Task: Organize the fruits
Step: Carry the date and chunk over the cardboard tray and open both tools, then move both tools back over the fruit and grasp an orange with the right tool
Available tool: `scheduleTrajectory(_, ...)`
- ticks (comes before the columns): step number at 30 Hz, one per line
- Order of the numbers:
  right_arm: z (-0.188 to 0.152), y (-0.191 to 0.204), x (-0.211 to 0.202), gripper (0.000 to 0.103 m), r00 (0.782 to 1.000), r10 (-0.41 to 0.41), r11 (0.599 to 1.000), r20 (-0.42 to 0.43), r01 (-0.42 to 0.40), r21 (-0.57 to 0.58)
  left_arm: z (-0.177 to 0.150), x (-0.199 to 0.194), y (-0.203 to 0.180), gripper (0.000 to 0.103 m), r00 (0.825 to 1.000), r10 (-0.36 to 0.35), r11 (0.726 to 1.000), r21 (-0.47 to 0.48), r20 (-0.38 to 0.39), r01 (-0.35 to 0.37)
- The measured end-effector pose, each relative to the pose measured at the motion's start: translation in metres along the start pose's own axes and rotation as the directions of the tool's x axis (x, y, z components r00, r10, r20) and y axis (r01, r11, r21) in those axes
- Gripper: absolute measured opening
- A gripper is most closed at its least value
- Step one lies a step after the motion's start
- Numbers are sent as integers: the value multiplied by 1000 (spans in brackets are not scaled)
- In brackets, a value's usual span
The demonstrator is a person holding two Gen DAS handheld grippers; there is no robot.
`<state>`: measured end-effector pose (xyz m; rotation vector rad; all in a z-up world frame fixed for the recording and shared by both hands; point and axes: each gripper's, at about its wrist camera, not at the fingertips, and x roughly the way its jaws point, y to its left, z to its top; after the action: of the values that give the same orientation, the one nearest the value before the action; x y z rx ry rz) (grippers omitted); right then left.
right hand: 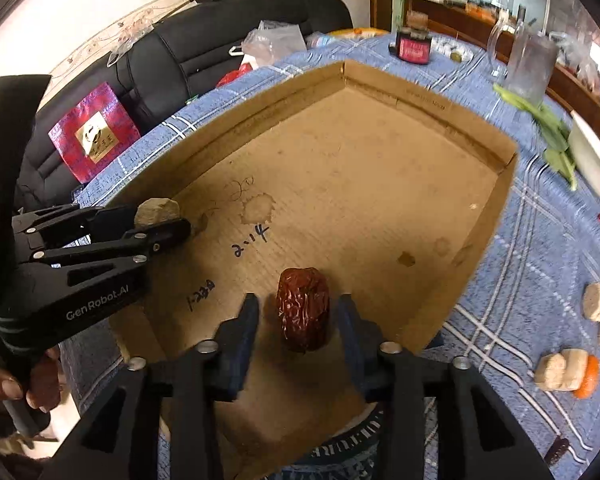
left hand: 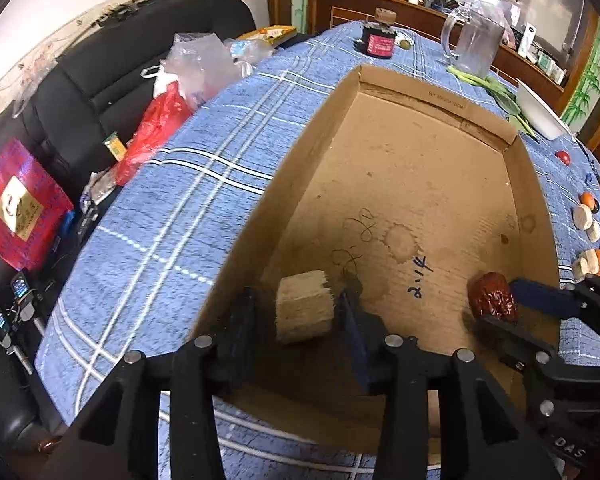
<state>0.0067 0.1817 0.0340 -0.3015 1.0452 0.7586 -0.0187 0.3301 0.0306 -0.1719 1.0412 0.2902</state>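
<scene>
Both grippers over the cardboard box on the blue plaid tablecloth. Right gripper jaws spread, not gripping; red date lies on the box floor between them, gaps either side, long axis running along the fingers, away from camera. Left gripper jaws also released around a pale cut chunk, standing on the box floor. More fruit pieces on the cloth right of the box.
</scene>
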Motion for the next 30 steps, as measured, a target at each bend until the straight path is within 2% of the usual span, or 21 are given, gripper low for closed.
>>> scheduleTrajectory(5,-8,-1,-22,49,999,-28,1000,41,29,-12,-5,-16,5,43,1000,12,1000,-21,26,-11)
scheduleTrajectory(9,-21,-6,-44,49,997,-34,999,72,34,0,-12,-30,2,48,997,41,999,-26,60,-39)
scheduleTrajectory(15,-49,-26,-77,53,991,-82,996,109,79,38,-21,-51,-23,53,995,31,999,-15,97,-30)
scheduleTrajectory(17,-61,-38,-89,58,986,-108,993,124,101,63,-24,-59,-43,58,993,16,1000,10,120,-17)
scheduleTrajectory(21,-83,-61,-111,60,977,-155,984,146,138,114,-28,-70,-82,67,987,-23,998,67,156,12)
scheduleTrajectory(22,-88,-67,-116,63,975,-166,981,150,147,130,-29,-73,-94,73,985,-37,996,84,167,23)
scheduleTrajectory(25,-107,-88,-133,75,962,-219,965,165,188,185,-34,-81,-121,81,977,-73,992,117,199,50)
scheduleTrajectory(27,-122,-104,-146,79,950,-260,949,174,218,229,-38,-84,-142,87,972,-103,987,143,210,73)
scheduleTrajectory(30,-144,-126,-163,86,934,-309,922,176,249,296,-47,-86,-175,87,968,-146,975,193,204,106)
